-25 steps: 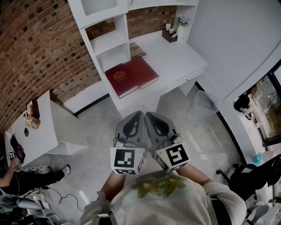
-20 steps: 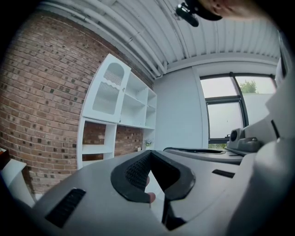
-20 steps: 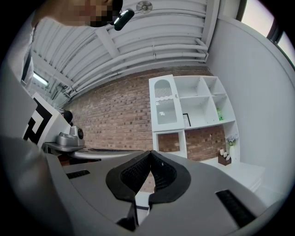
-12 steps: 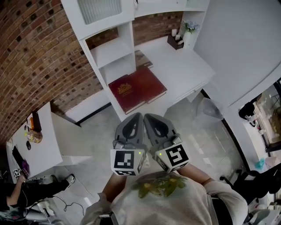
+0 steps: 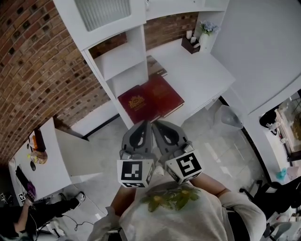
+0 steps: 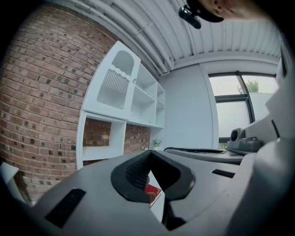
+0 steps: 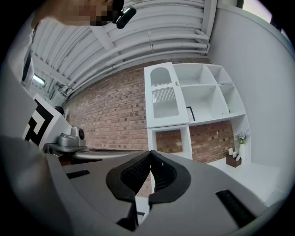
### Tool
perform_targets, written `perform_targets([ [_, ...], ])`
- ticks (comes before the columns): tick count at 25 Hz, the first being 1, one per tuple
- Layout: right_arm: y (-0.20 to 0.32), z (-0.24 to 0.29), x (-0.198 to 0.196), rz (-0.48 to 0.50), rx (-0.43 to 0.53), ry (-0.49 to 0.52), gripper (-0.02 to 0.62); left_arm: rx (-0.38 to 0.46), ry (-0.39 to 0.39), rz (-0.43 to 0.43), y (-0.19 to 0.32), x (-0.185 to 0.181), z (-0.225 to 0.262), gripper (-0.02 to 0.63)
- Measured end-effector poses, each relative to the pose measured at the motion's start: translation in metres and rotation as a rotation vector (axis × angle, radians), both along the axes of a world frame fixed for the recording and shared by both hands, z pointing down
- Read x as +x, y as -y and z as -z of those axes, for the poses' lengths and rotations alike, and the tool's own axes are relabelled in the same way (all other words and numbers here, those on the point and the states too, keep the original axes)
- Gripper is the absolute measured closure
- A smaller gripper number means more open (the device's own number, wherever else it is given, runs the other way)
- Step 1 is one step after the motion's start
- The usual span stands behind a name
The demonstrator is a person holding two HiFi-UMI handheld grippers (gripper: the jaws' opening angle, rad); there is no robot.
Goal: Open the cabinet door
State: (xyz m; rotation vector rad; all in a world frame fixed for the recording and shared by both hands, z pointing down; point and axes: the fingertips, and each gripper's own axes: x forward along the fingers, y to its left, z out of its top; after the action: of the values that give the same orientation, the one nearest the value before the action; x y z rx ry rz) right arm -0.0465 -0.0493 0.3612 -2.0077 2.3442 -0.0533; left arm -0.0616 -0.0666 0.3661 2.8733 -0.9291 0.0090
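Observation:
The cabinet door (image 5: 101, 14) is a white panel with a ribbed insert, standing closed at the upper left of a white shelf unit against the brick wall. It shows again in the left gripper view (image 6: 113, 85) and the right gripper view (image 7: 164, 99). My left gripper (image 5: 146, 124) and right gripper (image 5: 158, 124) are held side by side before my chest. They point level toward the shelf unit, well short of the door. In each gripper view the jaws meet at their tips with nothing between them: left gripper (image 6: 150, 154), right gripper (image 7: 150, 154).
Two red books (image 5: 150, 100) lie on the white desk (image 5: 197, 75) below the shelves. A small box (image 5: 190, 44) and a flower vase (image 5: 207, 29) stand at its far corner. A bin (image 5: 229, 116) sits on the floor at right, a white side table (image 5: 47, 155) at left, with a seated person (image 5: 33, 212) beyond.
The shelf unit, desk and red books have drawn nearer and slid down the head view. Both grippers keep the same side-by-side pose and stay shut.

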Motion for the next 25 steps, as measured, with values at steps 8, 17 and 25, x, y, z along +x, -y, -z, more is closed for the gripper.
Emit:
perform_targets([
  [8, 0.021, -0.008, 0.012, -0.002, -0.019, 0.016, 0.574, -0.022, 0.008, 0.005, 0.021, 0.011, -0.009, 0.598],
  [17, 0.065, -0.005, 0.029, 0.079, -0.033, 0.015, 0.574, -0.040, 0.018, 0.080, 0.063, 0.027, -0.012, 0.597],
  [25, 0.105, 0.008, 0.055, 0.143, -0.012, -0.003, 0.574, -0.016, -0.006, 0.139, 0.103, 0.052, 0.004, 0.598],
])
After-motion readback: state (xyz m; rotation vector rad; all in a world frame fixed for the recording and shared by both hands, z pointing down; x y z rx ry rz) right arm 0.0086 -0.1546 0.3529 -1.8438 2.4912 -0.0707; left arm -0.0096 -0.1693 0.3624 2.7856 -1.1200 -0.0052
